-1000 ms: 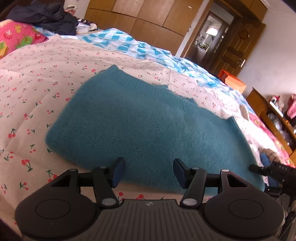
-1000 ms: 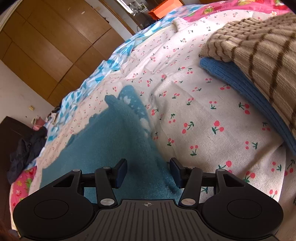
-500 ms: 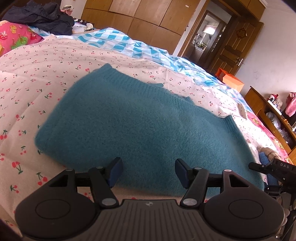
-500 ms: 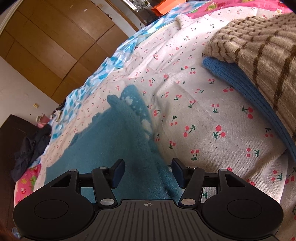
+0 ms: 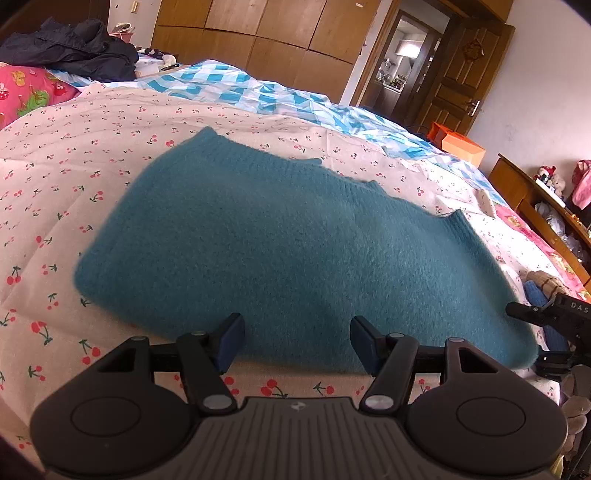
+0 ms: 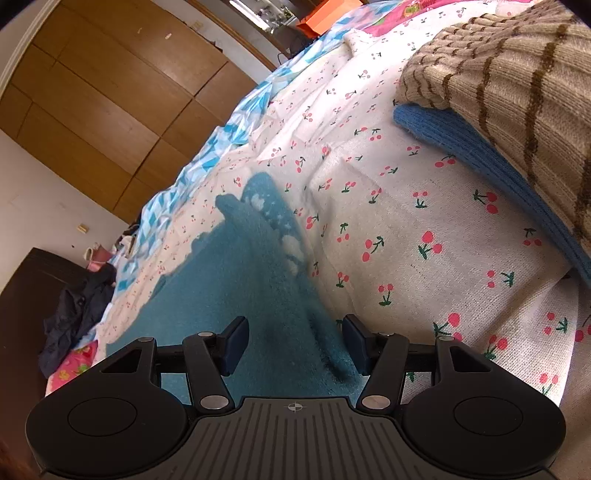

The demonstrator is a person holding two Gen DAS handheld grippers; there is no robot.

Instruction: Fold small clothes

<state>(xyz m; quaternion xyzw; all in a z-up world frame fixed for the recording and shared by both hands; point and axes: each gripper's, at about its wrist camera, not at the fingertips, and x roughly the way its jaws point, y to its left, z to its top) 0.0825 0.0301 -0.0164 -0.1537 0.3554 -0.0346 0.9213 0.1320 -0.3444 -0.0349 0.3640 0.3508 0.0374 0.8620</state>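
I am looking along the left gripper (image 5: pixel 297 341) and its two blue-padded fingers are standing spread wide apart, pinching nothing. The teal sweater (image 5: pixel 280 254) is lying flat on the cherry-print bedsheet (image 5: pixel 55 177), filling the middle of the left wrist view; its near edge is running right in front of the fingertips, and I cannot tell whether the pads are touching the knit. At about 3 o'clock in that view the black tip of the other tool is showing beside the sweater's right end.

I am holding the right gripper (image 6: pixel 295 341) with its fingers also spread apart and gripping nothing. In its view the sweater is stretching from between the fingers up toward 11 o'clock, and its right-hand edge is passing just inside the right finger. At 1 to 2 o'clock a folded beige sweater with brown stripes (image 6: pixel 517 85) is resting on top of a folded blue knit (image 6: pixel 472 147), both well apart from the teal one.

Beyond the sheet a blue-and-white checked blanket (image 5: pixel 236 85) is lying at 12 o'clock, with dark clothing (image 5: pixel 74 51) piled at 10 o'clock and wooden wardrobes (image 5: pixel 258 33) behind.
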